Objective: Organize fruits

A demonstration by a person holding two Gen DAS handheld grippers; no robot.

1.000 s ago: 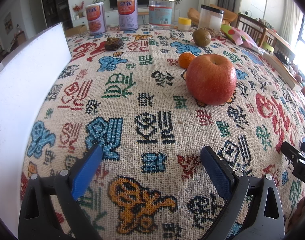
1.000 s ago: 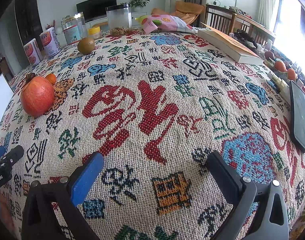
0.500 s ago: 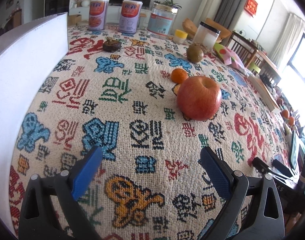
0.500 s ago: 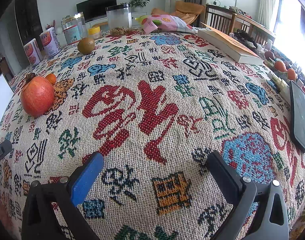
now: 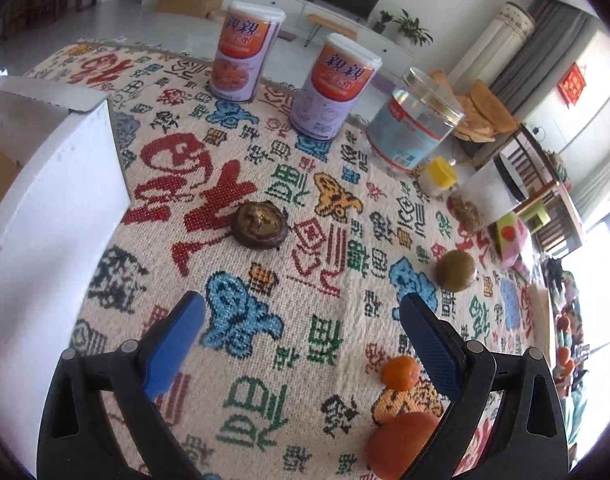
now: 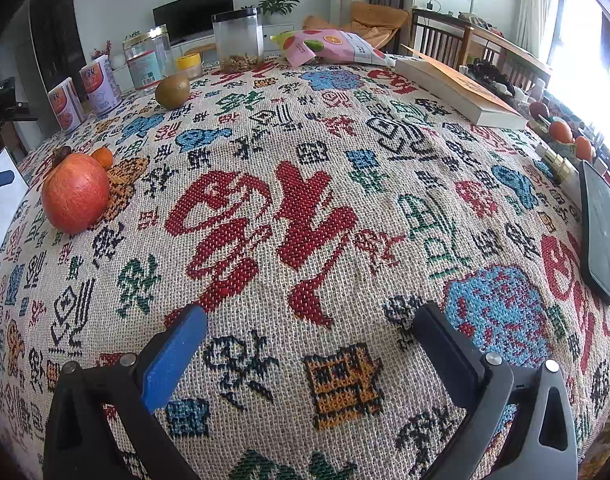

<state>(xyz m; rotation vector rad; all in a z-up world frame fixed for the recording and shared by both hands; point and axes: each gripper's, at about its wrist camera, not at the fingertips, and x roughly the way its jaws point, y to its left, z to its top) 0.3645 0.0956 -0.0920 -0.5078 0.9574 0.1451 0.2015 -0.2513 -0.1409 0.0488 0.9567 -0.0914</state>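
A dark brown mangosteen (image 5: 260,227) lies on the patterned cloth ahead of my left gripper (image 5: 303,322), which is open and empty above the cloth. A kiwi (image 5: 456,270) sits to the right. A small tangerine (image 5: 399,371) and part of the red apple (image 5: 401,444) show beside the right finger. In the right wrist view the apple (image 6: 75,193), tangerine (image 6: 103,157) and kiwi (image 6: 172,90) lie at the far left. My right gripper (image 6: 309,330) hangs open over bare cloth, nothing between its fingers.
A white box (image 5: 53,216) stands at the left of the cloth. Two cans (image 5: 245,52), a clear jar (image 5: 415,128) and a yellow-lidded pot (image 5: 439,176) line the back. A book (image 6: 457,92), a snack bag (image 6: 329,46) and a phone (image 6: 601,232) lie to the right.
My left gripper has moved forward and turned left past the apple; the mangosteen is now ahead of it and the apple at its lower right. The right gripper has stayed still.
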